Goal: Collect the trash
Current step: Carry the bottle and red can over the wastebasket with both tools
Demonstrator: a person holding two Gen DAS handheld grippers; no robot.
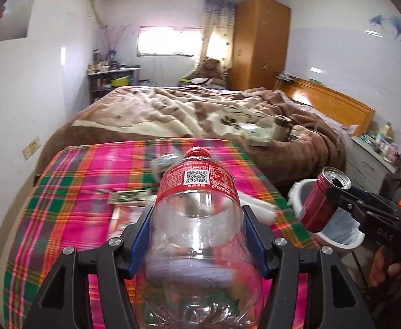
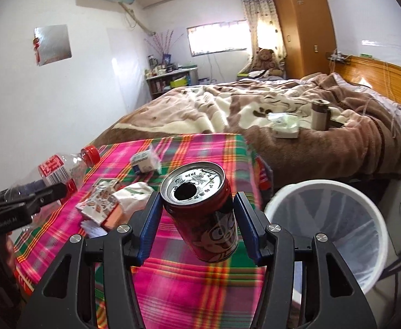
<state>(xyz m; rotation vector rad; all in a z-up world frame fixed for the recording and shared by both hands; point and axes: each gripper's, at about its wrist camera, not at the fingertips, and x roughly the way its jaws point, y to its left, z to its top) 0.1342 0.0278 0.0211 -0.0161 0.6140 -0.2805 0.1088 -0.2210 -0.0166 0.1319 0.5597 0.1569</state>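
Currently my right gripper (image 2: 200,216) pinches the red can (image 2: 203,213), tilted, left of the white bin (image 2: 323,235); a slack grip could drop it short. My left gripper (image 1: 197,235) clamps the empty bottle (image 1: 197,219). Below: plaid cloth (image 2: 200,288) with litter; ahead, an unmade bed (image 2: 255,115).

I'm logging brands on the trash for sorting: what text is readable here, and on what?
"DAS": on the black right gripper body.
Coca-Cola script, upside down: on the red label of the clear plastic bottle.
Bottle small print, QR code: too small.
Characters on the red drink can lid: too blurred.
Left gripper lettering: too blurred.
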